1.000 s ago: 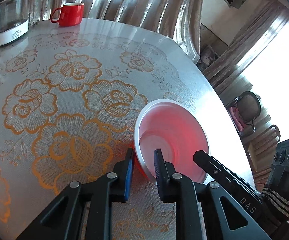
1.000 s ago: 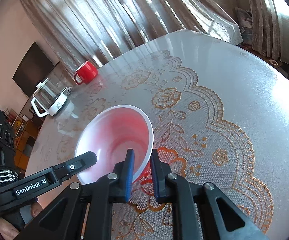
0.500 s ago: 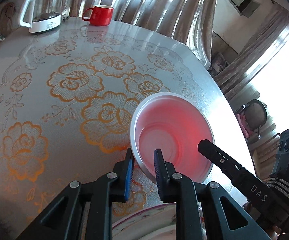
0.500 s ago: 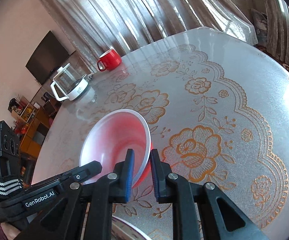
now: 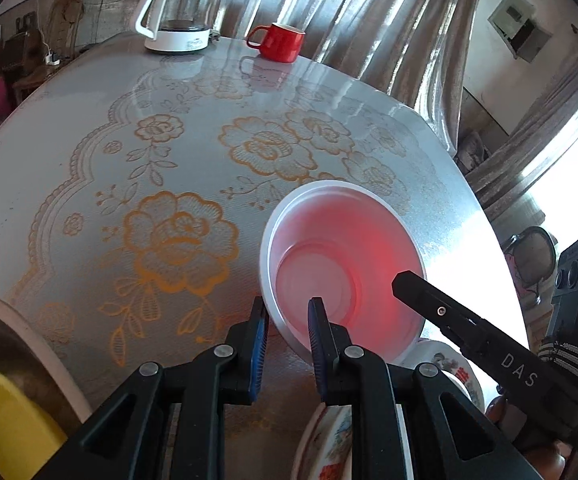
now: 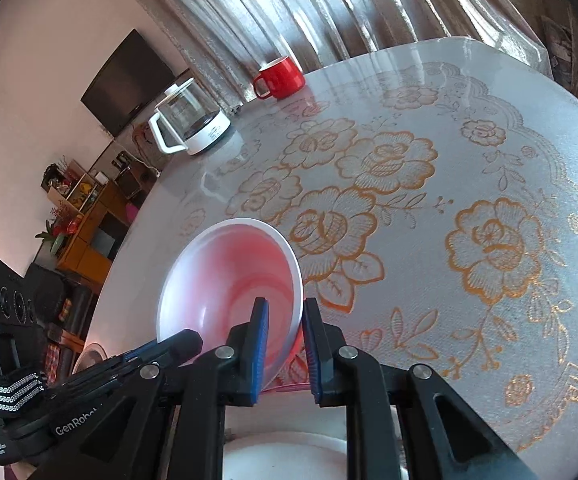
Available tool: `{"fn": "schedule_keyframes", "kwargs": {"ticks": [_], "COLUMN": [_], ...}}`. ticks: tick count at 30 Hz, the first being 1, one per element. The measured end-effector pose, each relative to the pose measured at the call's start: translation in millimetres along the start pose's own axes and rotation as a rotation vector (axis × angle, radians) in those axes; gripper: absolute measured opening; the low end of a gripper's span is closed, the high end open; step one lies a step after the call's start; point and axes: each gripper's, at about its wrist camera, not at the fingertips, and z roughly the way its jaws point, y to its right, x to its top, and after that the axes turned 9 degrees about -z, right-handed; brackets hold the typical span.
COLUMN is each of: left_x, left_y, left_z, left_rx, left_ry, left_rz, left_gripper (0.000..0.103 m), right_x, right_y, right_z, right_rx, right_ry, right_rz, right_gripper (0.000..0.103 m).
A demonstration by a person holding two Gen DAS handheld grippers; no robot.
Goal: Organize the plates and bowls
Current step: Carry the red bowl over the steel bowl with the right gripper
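Floral plastic-covered table (image 5: 89,168), curtained room, both grippers (image 5: 287,316) (image 6: 285,316) clamped on pink bowl (image 5: 341,256) rim

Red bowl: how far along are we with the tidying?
Nothing looks stacked yet. In hand: the red bowl is carried above the table, left gripper and right gripper each clamped on its rim from opposite sides. Left: set it down, probably on the patterned plates showing beneath it. A metal basin with something yellow sits at the left edge; the mug and kettle sit apart.
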Motion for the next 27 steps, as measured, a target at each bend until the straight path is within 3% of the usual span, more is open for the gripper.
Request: {"fn": "schedule_keyframes", "kwargs": {"ticks": [10, 27], "left_x": [1, -10], "left_y": [-32, -31], "left_z": [-10, -21], "left_rx": [0.02, 0.018], "left_ry": [0.02, 0.056], "left_rz": [-0.051, -0.008], "left_gripper": [0.02, 0.021], "right_x": [-3, -13], "right_y": [-34, -45], "right_z": [36, 24], "right_rx": [0.021, 0.009], "right_ry": [-0.072, -0.05], "right_rz": [-0.052, -0.051], "right_gripper": [0.025, 0.029]}}
